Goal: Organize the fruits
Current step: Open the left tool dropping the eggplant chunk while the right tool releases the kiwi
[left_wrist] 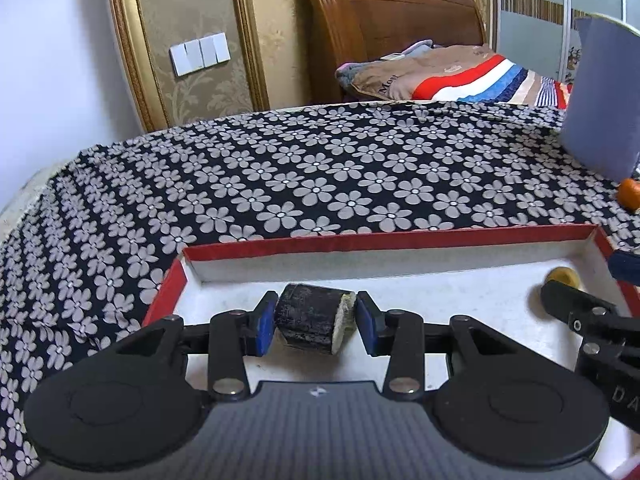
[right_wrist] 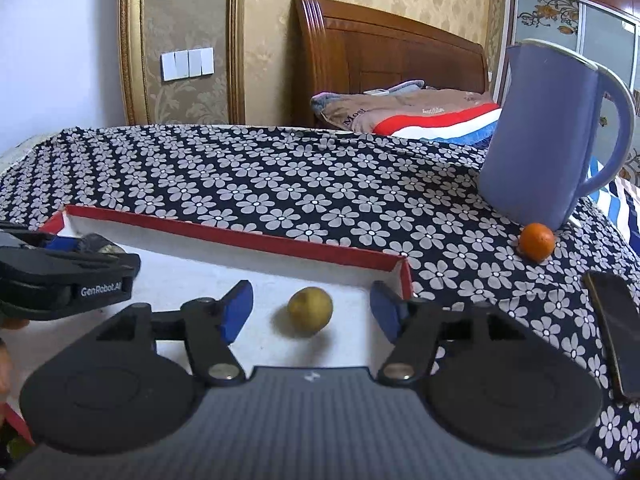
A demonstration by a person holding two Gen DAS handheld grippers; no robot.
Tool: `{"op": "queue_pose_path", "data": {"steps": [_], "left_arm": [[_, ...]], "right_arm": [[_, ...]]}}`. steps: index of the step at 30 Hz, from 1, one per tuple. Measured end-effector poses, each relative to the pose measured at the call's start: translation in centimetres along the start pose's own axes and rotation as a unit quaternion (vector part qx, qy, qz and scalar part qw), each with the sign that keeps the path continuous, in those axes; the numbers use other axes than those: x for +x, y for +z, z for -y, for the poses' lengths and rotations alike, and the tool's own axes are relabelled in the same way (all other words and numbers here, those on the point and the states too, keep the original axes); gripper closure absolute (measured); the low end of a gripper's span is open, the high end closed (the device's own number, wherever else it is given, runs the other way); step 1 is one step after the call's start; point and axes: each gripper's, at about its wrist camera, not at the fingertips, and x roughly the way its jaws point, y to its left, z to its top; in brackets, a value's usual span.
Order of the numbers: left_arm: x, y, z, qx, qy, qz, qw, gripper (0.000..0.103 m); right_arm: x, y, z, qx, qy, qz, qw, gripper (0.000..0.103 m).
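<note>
Left wrist view: the left gripper (left_wrist: pixel 316 322) is nearest the camera, inside the red-rimmed tray (left_wrist: pixel 400 240). Its blue pads (left_wrist: pixel 265 322) flank a dark cut fruit piece (left_wrist: pixel 310 320) with a pale cut face. The left pad touches the piece; a narrow gap shows at the right pad, so a firm pinch cannot be confirmed. The piece sits on the tray floor near the tray's far wall. The right gripper (left_wrist: pixel 560 300) enters the tray at its right end.

Right wrist view: the right gripper (right_wrist: pixel 310 314) is nearest, jaws spread wide, pads clear of the yellow-green fruit (right_wrist: pixel 310 311) lying between them on the tray floor (right_wrist: pixel 200 276). Outside the tray, to its right, an orange fruit (right_wrist: pixel 537 241) rests on the flowered cloth (right_wrist: pixel 280 184) against a blue jug (right_wrist: pixel 548 136). A phone (right_wrist: pixel 618 328) lies right of the tray.
</note>
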Motion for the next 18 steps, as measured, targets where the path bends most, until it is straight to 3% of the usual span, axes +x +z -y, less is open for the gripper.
{"op": "queue_pose_path", "data": {"steps": [6, 8, 10, 12, 15, 18], "left_arm": [[-2.8, -0.5, -0.9, -0.005, 0.005, 0.023, 0.9997, 0.057], [-4.8, -1.0, -1.9, -0.018, 0.002, 0.035, 0.9992, 0.052], [-7.2, -1.8, -3.4, -0.041, -0.005, 0.047, 0.9980, 0.039], [-9.7, -2.9, -4.9, -0.059, -0.015, 0.069, 0.9958, 0.038], [-13.2, -5.0, -7.0, -0.071, -0.013, 0.091, 0.9933, 0.036], [-15.8, -7.6, -8.7, -0.081, -0.014, 0.111, 0.9904, 0.027]], "right_arm": [[-4.1, -0.3, -0.2, 0.006, -0.006, 0.052, 0.999, 0.002], [-6.1, -0.7, -0.2, 0.013, -0.018, 0.071, 0.997, 0.000], [-8.2, -1.5, -0.1, 0.019, -0.026, 0.084, 0.996, 0.000], [-10.3, -2.7, -0.1, 0.031, -0.027, 0.089, 0.995, 0.000], [-12.7, -4.9, 0.2, 0.057, -0.002, 0.088, 0.994, 0.000], [-14.2, -7.7, 0.6, 0.091, 0.022, 0.092, 0.991, 0.000]]}}
